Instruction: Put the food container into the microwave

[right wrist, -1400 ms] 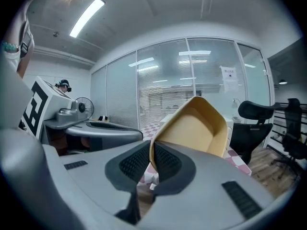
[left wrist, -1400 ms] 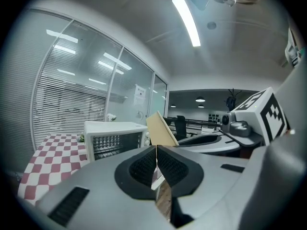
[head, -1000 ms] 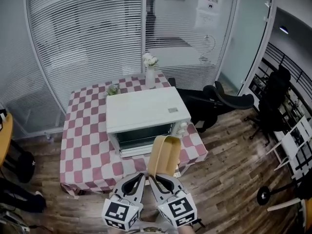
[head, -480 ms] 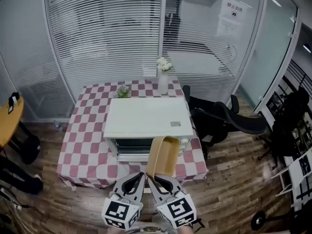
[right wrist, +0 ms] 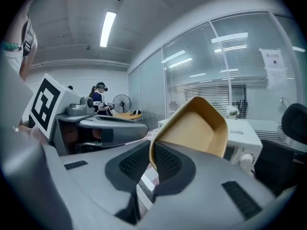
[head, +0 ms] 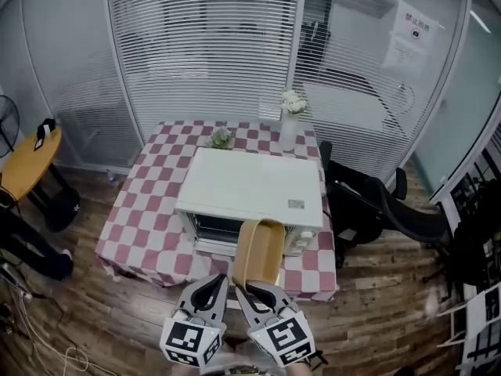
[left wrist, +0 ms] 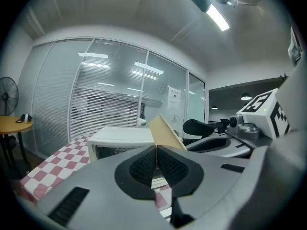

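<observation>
A tan, empty food container (head: 258,253) stands tilted up on edge, low in the head view. My right gripper (head: 246,290) is shut on its near rim; in the right gripper view the pads (right wrist: 165,161) pinch the container (right wrist: 192,128) wall. My left gripper (head: 215,284) is right beside it, shut with nothing between its pads (left wrist: 144,164); the container (left wrist: 165,133) shows just behind them. The white microwave (head: 250,186) sits on the checkered table (head: 145,225) ahead, and its door looks closed. It also shows as the microwave (left wrist: 120,140) and the microwave (right wrist: 242,138) in the gripper views.
A vase of white flowers (head: 291,120) and a small plant (head: 221,137) stand behind the microwave. Black office chairs (head: 376,206) crowd the table's right side. A round yellow table (head: 23,159) and a person's legs (head: 27,245) are at left. A blinds-covered glass wall is behind.
The head view has swung left: table and microwave now sit squarer and farther right, with more of the room's left side showing. Both grippers and the container keep their places.
</observation>
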